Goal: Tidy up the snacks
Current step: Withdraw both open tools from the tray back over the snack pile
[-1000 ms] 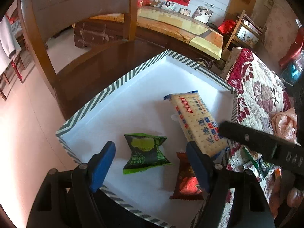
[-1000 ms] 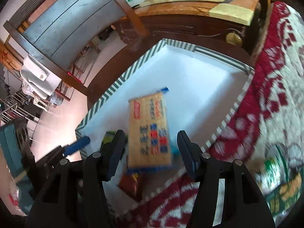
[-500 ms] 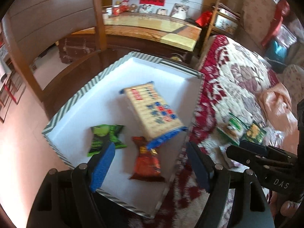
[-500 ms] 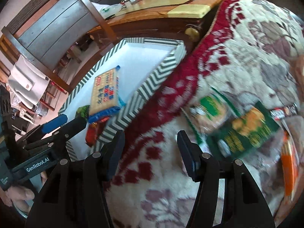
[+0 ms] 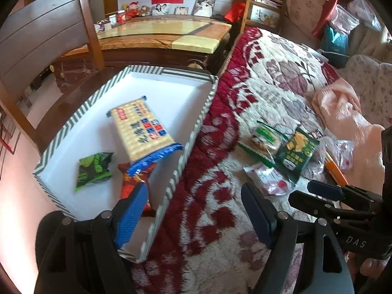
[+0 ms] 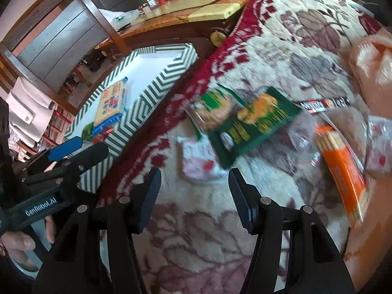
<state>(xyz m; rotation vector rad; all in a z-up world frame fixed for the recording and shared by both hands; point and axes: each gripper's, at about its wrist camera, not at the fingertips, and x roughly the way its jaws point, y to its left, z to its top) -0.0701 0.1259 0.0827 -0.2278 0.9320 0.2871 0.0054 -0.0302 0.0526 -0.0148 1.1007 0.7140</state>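
A white box with a striped rim [image 5: 196, 132] [image 6: 156, 83] sits left of a floral blanket. It holds a cracker pack [image 5: 139, 129] [image 6: 111, 100], a green snack bag [image 5: 94, 169] and a red snack bag [image 5: 133, 181]. On the blanket lie a dark green packet [image 5: 297, 154] [image 6: 257, 120], a light green packet [image 5: 265, 138] [image 6: 215, 107], a white-and-red packet [image 5: 272, 183] [image 6: 199, 161] and an orange pack [image 6: 343, 169]. My left gripper [image 5: 193, 210] is open and empty over the box's near right rim. My right gripper [image 6: 194, 193] is open and empty just short of the white-and-red packet.
A wooden chair [image 5: 49, 49] stands behind the box. A long glossy cabinet top [image 5: 159, 31] runs along the back. A pink cloth [image 5: 343, 107] lies at the blanket's right. A clear plastic bag [image 6: 377, 147] lies by the orange pack.
My right gripper has let go of the cracker pack in the box and swung right over the blanket's snacks. My left gripper has drawn back and turned right.
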